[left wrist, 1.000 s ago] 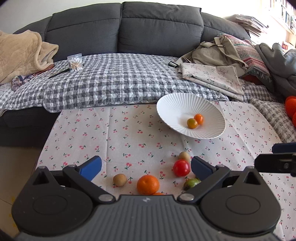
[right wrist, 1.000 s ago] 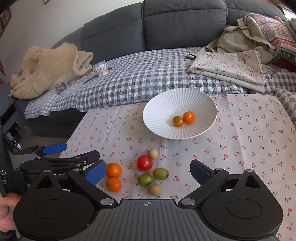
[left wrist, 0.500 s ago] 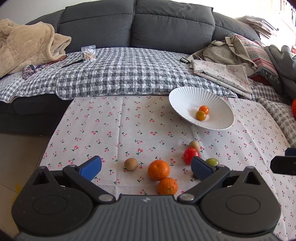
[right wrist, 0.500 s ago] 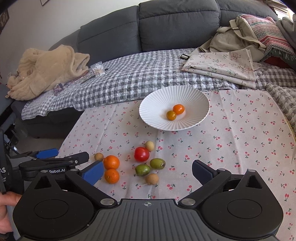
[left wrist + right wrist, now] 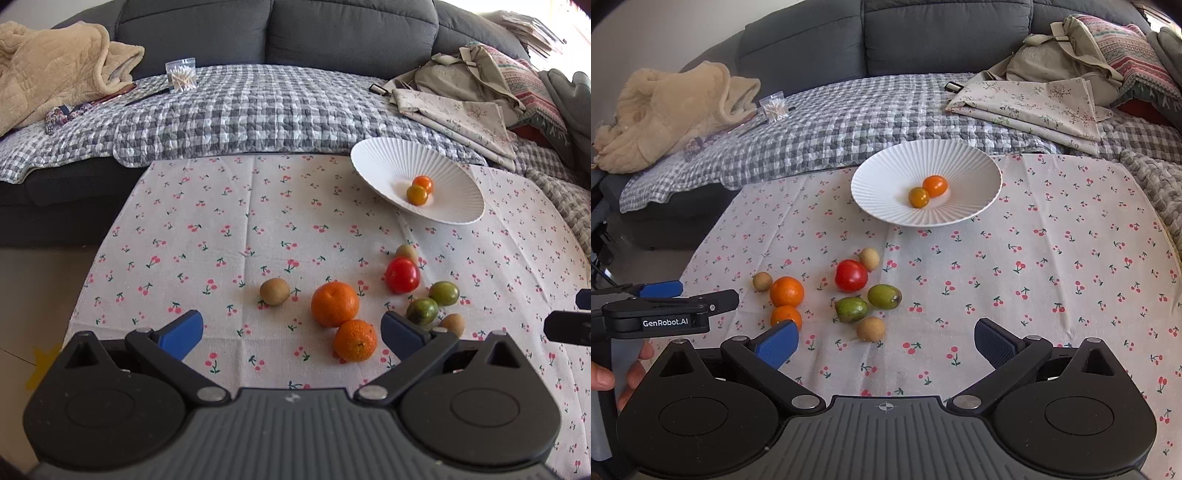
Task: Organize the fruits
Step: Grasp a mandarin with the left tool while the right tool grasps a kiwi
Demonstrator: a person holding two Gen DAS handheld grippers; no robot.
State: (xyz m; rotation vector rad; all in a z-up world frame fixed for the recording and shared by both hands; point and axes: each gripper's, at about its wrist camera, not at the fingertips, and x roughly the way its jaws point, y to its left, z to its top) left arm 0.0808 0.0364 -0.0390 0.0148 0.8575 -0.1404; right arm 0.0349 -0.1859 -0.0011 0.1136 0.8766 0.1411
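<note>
Both tongs hover empty over the counter (image 5: pixel 1071 258), held above its cherry-print cloth. My left tongs (image 5: pixel 291 330) stand wide apart, and so do my right tongs (image 5: pixel 886 341).

Between the left fingers, close to the right one, lies a small orange (image 5: pixel 355 340), touching a bigger orange (image 5: pixel 334 303) just beyond it. Left of that bigger one sits a brown fruit (image 5: pixel 274 291), a little apart. Just past my left tongs' right finger lie two green fruits (image 5: pixel 422 311) side by side, with another small brown one (image 5: pixel 451 324) beside them. Farther out is a red tomato (image 5: pixel 402 274), and a third brown fruit peeks from behind it, touching or nearly so.

From my right tongs, this same cluster sits ahead and to the left, the nearer orange partly behind my left finger (image 5: pixel 777 345). My left tongs show at that view's left edge, side on, with my hand (image 5: pixel 613 373) on the grip.

Beyond the cluster, ahead of the right tongs and off to the right of the left ones, stands a white ribbed bowl (image 5: pixel 886 177). Two little orange tomatoes (image 5: pixel 927 192) rest in its middle, touching.

Past the counter's far edge runs a grey sofa (image 5: pixel 923 40) under a checked cover, with a beige blanket (image 5: pixel 676 110) far left and folded cloths (image 5: pixel 1034 103) far right.
</note>
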